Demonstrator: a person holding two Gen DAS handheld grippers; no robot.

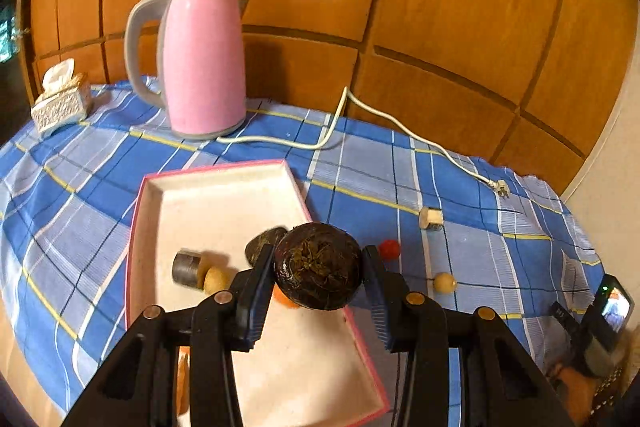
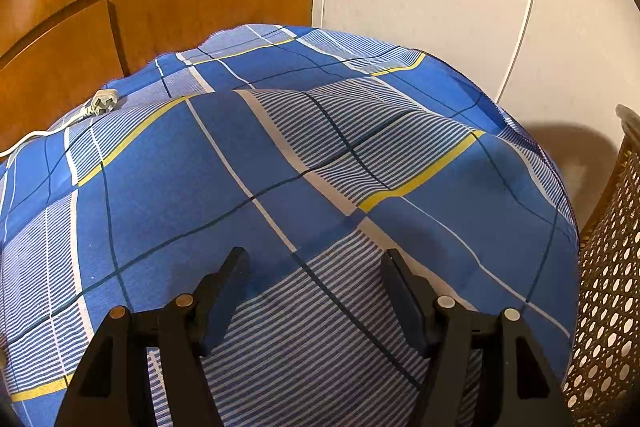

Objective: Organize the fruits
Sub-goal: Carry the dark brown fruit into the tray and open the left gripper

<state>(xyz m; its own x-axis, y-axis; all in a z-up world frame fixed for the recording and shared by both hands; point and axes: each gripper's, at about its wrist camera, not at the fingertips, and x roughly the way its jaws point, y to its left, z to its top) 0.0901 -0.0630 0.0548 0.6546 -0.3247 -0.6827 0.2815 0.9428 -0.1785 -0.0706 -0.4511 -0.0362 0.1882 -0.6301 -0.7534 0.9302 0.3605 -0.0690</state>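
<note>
The left gripper [image 1: 318, 275] is clamped on a dark brown, rough-skinned fruit [image 1: 319, 265], maybe an avocado or passion fruit, and it hangs just above the near right rim of the pink-edged tray [image 1: 208, 203]. So this one looks to be on its way in, not yet set down!

Inside the tray already: another dark fruit [image 1: 262, 243] just behind the held one, a small yellowish round fruit [image 1: 215, 279], a grey metal cylinder [image 1: 187, 267], and something orange [image 1: 285, 301] peeking out beneath the gripper, too hidden to name.

Still out on the blue checked tablecloth [image 1: 360, 163], to the right of the tray: a small red fruit [image 1: 389, 249], a pale yellow ball-shaped fruit [image 1: 445, 283], and a stubby cream piece [image 1: 431, 218] farther back. My read: roughly halfway, with those loose ones left to gather.

Over on the right gripper [image 2: 314, 287], the fingers stand apart with nothing between them, hovering over bare cloth near a woven basket [image 2: 608, 287].

At the far left, a pink kettle [image 1: 202, 63] and a tissue box [image 1: 62, 103]. No brand or readable writing anywhere.
</note>
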